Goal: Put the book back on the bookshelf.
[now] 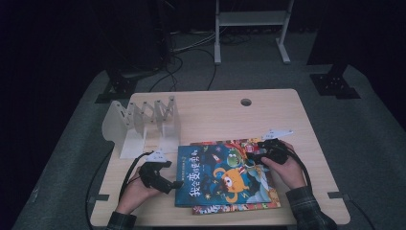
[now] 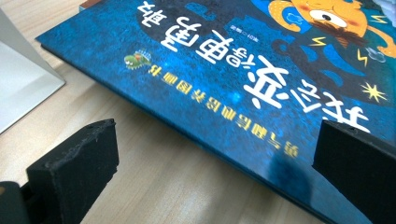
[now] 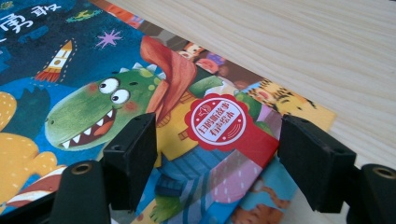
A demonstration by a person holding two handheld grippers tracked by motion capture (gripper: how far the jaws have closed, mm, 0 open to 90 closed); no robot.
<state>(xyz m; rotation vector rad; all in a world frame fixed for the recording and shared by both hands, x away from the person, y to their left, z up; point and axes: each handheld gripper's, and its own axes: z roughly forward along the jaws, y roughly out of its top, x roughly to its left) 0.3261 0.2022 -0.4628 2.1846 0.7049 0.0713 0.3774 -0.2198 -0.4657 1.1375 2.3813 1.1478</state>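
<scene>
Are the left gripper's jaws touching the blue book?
Cannot tell. In the left gripper view the left gripper stands open at the blue book's edge; one jaw overlaps the cover, contact unclear.

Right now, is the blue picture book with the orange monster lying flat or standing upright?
Lying flat. The blue picture book rests cover up on another colourful book on the light wooden table, outside the white rack.
</scene>
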